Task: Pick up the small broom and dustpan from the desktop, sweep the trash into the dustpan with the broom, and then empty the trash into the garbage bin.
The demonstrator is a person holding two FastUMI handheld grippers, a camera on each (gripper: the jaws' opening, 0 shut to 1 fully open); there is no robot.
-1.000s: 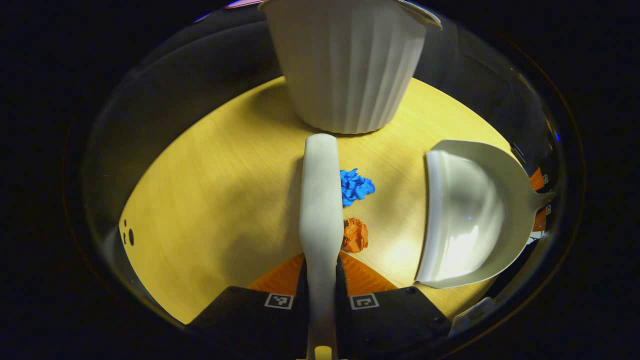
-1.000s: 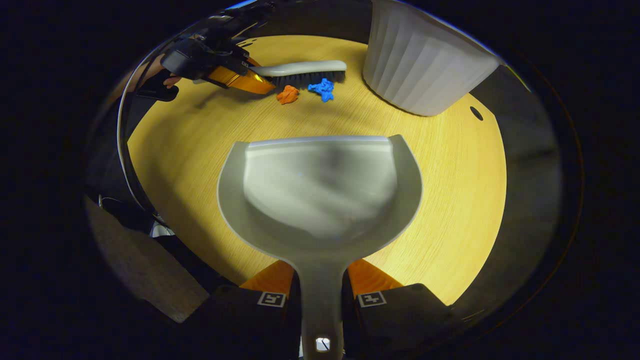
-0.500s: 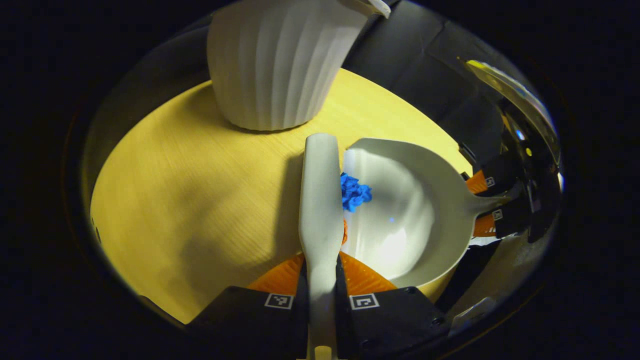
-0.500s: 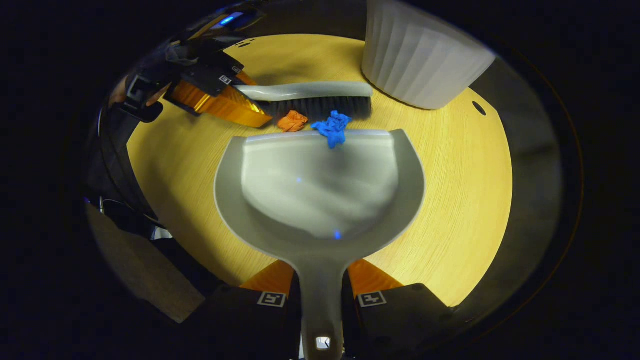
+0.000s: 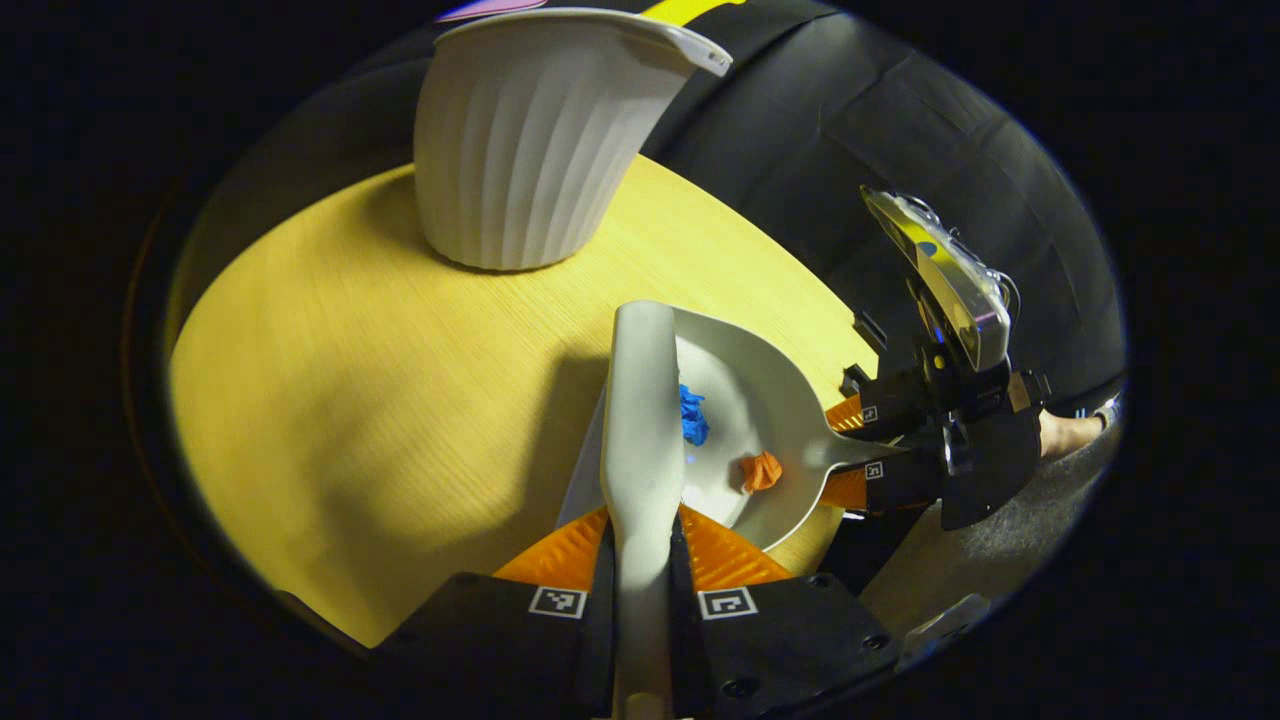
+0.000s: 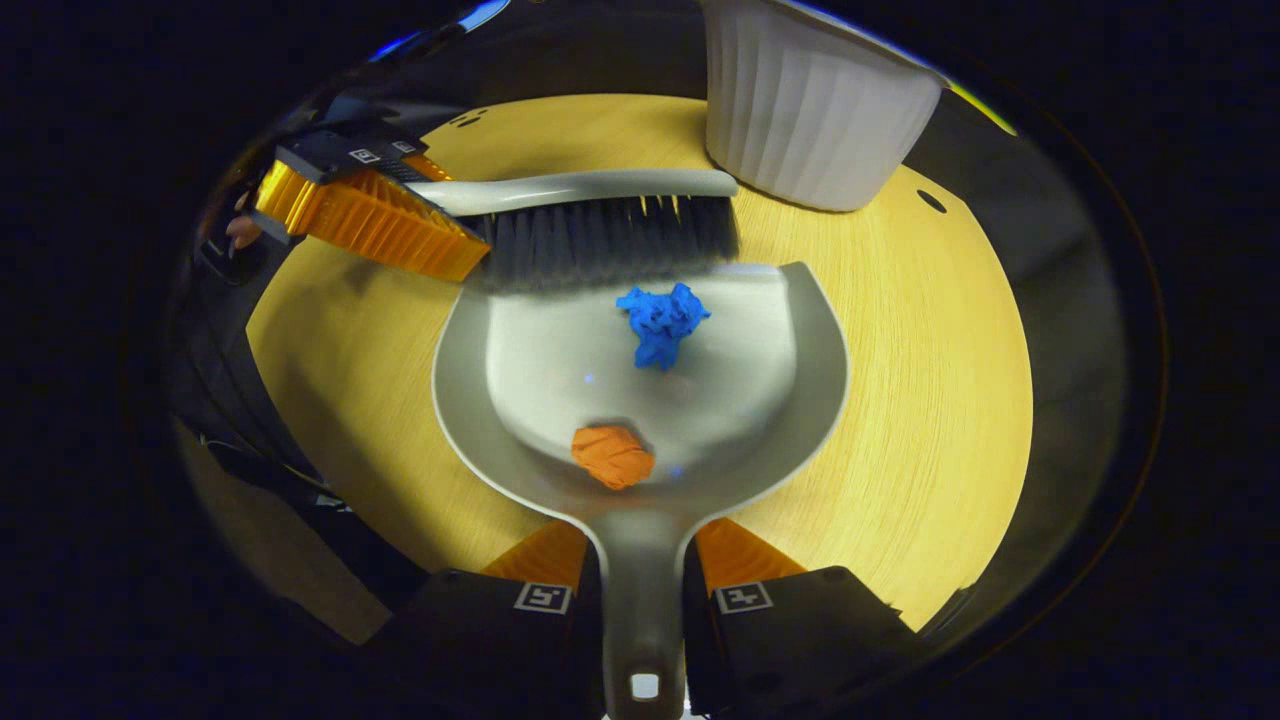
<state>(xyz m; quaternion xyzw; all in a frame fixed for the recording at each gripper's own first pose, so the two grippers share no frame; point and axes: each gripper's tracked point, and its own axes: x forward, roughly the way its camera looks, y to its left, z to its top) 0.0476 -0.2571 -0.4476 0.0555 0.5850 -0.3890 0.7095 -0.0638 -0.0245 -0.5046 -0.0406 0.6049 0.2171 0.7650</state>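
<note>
The round yellow wooden tabletop (image 6: 930, 400) has free room on your right; its edge lies close behind the white ribbed plastic garbage bin (image 6: 810, 110), whose top is cut off. Your right tool (image 6: 642, 570) is clamped on the handle of the grey plastic dustpan (image 6: 800, 400), resting on the tabletop. Your left tool (image 5: 642, 560) is clamped on the grey small broom (image 6: 600, 215), its bristles at the dustpan's front lip. The blue crumpled paper (image 6: 660, 320) and the orange crumpled paper (image 6: 612, 456) lie inside the dustpan.
</note>
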